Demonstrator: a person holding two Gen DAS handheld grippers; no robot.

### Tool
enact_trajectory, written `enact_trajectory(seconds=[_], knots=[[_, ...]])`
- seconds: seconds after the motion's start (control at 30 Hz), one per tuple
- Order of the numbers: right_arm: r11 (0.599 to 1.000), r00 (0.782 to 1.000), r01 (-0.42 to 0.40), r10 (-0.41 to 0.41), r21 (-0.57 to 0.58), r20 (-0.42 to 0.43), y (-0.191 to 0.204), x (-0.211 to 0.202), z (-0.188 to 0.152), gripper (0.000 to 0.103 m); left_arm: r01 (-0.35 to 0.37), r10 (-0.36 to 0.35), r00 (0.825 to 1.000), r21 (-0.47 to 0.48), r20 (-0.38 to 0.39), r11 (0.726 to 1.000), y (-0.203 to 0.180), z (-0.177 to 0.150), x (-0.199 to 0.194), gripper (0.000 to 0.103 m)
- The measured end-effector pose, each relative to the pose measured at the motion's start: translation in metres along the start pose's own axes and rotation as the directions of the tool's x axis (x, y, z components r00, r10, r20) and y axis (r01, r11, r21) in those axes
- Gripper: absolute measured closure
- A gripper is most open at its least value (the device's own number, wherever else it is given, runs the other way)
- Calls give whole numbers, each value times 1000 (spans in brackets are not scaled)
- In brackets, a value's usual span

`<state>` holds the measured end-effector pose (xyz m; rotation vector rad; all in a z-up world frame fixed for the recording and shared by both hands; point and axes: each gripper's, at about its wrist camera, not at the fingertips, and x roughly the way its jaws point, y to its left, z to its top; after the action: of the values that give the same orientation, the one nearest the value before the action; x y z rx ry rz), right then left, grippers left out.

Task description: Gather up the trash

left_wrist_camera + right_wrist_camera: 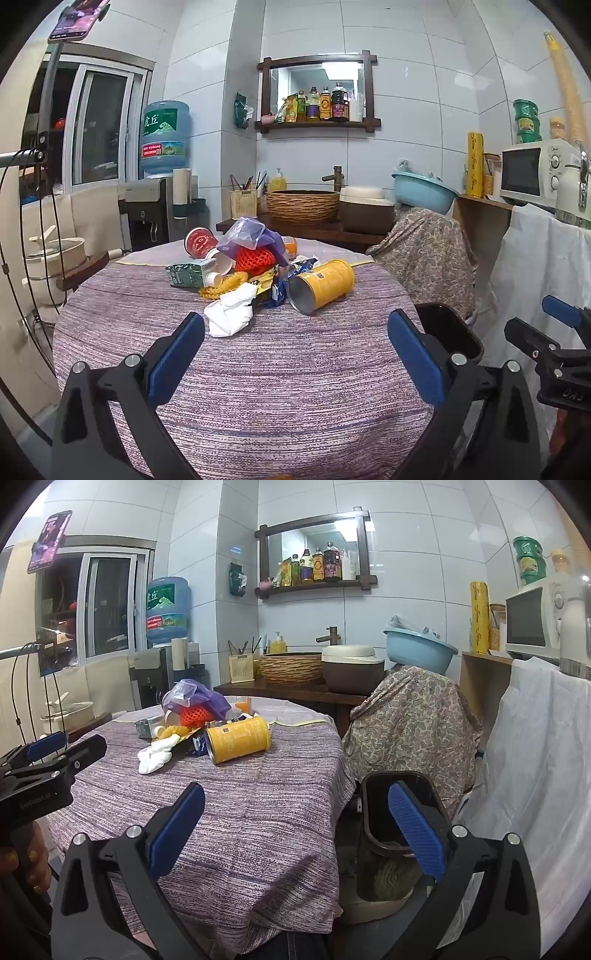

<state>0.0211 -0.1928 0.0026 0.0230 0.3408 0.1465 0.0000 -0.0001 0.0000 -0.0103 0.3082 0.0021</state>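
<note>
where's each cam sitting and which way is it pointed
Left wrist: on the left claw, open, facing the round purple-clothed table; right claw at the right edge.
Right wrist: on the right claw, open, facing the table edge and dark plastic bin; left claw at the left.
Shared: lying yellow metal can, crumpled white tissue.

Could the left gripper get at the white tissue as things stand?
Probably yes: the left gripper is open and the tissue lies at the near edge of the pile, only bare tablecloth between them.
</note>
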Motion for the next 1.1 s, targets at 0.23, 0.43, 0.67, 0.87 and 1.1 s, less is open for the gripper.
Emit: enact_trajectory(seconds=[0.23,0.43,0.67,0.87,1.1], knots=[[1000,1000,4,-4,1,0,0,0,0,5,-8,8,1000,20,16,1000,-4,-2,-4,5],[1000,1000,2,-2,-4,3,0,-1,1,5,-5,5,1000,12,7,1000,0,-2,1,5],[1000,1000,3,-3,-2,1,0,0,1,5,-4,4,1000,8,12,1000,0,-2,-3,5],[1000,1000,4,-4,-3,2,0,0,0,5,-3,3,1000,7,6,1000,-1,-1,-3,5],[1000,1000,2,-2,-4,-2,0,1,2,5,-3,3,1000,7,5,1000,-2,-2,-3,5]])
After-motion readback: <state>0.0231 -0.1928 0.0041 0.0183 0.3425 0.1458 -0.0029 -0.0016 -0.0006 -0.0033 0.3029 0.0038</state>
